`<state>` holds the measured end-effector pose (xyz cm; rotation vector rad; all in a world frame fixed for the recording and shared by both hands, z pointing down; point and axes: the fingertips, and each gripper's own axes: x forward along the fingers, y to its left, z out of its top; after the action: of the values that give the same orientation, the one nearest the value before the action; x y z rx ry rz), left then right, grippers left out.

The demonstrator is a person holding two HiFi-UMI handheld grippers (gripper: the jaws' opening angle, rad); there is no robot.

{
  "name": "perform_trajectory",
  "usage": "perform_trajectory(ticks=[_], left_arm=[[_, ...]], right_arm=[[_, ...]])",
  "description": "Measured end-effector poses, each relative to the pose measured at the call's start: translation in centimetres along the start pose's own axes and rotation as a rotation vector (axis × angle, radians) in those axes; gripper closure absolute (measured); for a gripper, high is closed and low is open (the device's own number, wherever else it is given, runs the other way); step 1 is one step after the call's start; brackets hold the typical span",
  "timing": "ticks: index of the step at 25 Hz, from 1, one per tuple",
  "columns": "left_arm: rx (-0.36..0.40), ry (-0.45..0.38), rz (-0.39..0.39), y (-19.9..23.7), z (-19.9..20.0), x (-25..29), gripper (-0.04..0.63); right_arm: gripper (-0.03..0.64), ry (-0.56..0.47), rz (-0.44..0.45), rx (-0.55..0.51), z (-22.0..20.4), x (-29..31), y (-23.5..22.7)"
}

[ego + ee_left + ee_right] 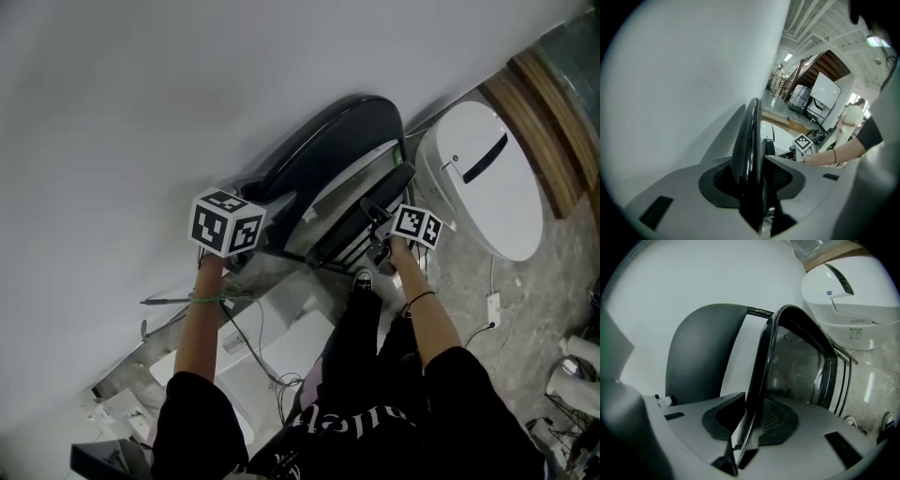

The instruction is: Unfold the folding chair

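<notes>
Looking down from the head view, the folding chair [342,141] is folded flat and leans on the plain white wall [141,94], on the far side from the person. It is black, smooth and rounded at the top. The left gripper [246,202] is at its left edge and the right gripper [389,230] is at its right edge. Just to the right is a big white round thing [487,178] on a gray speckled floor [553,281].

In the left gripper view, the two dark pads [717,180] press onto the chair's shiny black rim [750,136] — it stands upright between them.

In the right gripper view, the jaws pinch a thin, glossy black frame bar [761,366]. Left of the bar is a dull gray rounded shell [701,352] — right of it are thin rods [841,380].
</notes>
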<state>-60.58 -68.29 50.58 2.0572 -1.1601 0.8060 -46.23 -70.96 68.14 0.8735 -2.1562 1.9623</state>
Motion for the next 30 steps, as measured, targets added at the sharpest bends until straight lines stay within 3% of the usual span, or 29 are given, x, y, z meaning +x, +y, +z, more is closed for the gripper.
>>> perform_trajectory(ticks=[2, 6, 9, 12, 19, 23, 30], left_arm=[[0.022, 0.016, -0.025, -0.8, 0.3, 0.4, 0.44], [0.136, 0.102, -0.024, -2.3, 0.5, 1.2, 0.441], [0.177, 0.094, -0.026, -3.1, 1.3, 1.4, 0.442], [0.178, 0.09, -0.067, -4.4, 2.6, 1.6, 0.453], [0.131, 0.175, -0.189, -8.6, 2.1, 2.4, 0.518], [0.108, 0.191, -0.193, -11.5, 1.7, 2.1, 0.523], [0.156, 0.241, -0.155, -18.4, 0.8, 1.9, 0.529]], right_arm=[[0.529, 0.01, 0.02, 0.004, -0.2, -0.6, -0.1], [0.532, 0.016, 0.052, 0.011, -0.4, -2.0, -0.2], [0.534, 0.02, 0.069, 0.018, -0.6, -2.9, -0.3], [0.535, 0.016, 0.083, 0.028, -0.8, -4.0, -0.6], [0.535, -0.009, 0.099, 0.067, -1.4, -7.0, -1.7], [0.537, -0.017, 0.12, 0.104, -2.0, -9.2, -2.4], [0.537, -0.04, 0.129, 0.175, -3.5, -14.5, -4.5]])
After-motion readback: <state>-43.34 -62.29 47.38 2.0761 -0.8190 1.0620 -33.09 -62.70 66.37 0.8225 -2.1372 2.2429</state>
